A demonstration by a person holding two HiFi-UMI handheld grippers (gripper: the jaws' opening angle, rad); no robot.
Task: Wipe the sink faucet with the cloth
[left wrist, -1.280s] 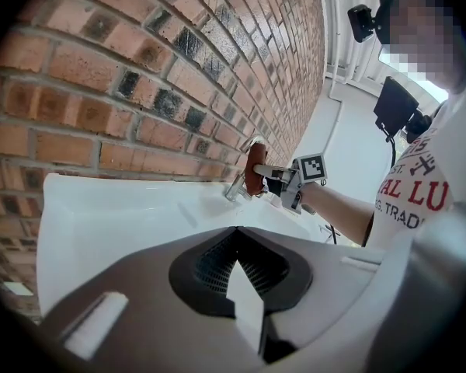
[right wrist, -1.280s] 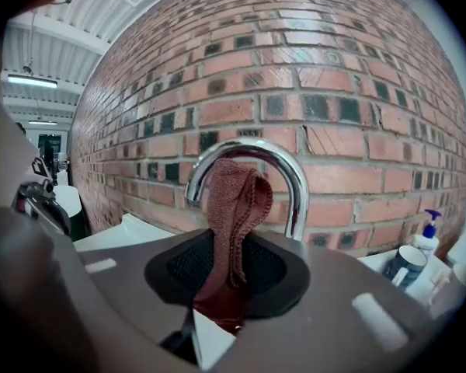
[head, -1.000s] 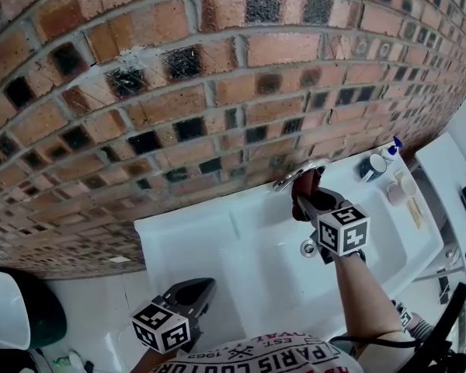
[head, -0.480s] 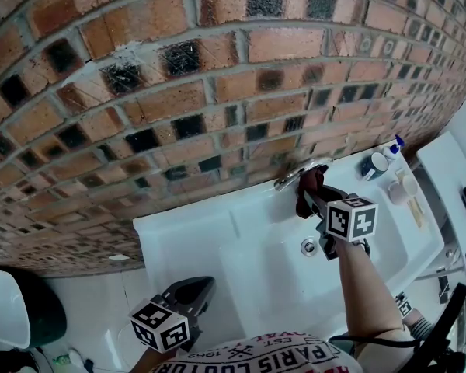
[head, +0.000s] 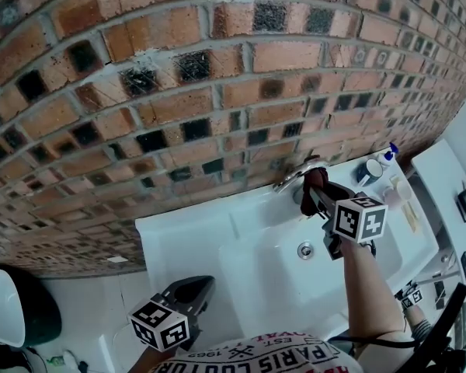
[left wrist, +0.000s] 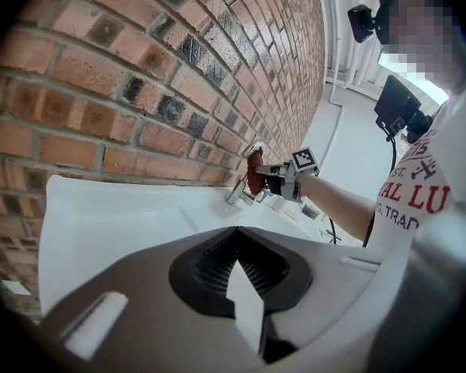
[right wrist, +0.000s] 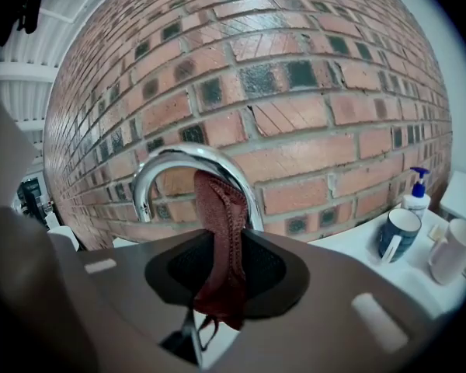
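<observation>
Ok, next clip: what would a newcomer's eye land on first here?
The brick wall fills most of the head view, rising behind a white sink. At the sink's back edge, the right claw grips a dark red cloth and presses it against the curved chrome faucet. The left claw hangs shut and empty, low by the sink's front left.

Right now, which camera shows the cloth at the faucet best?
The right gripper view: the red cloth, pinched in the right gripper, fills the middle before the faucet. The head view shows it small and partly hidden; the left gripper view, a distant speck.
</observation>
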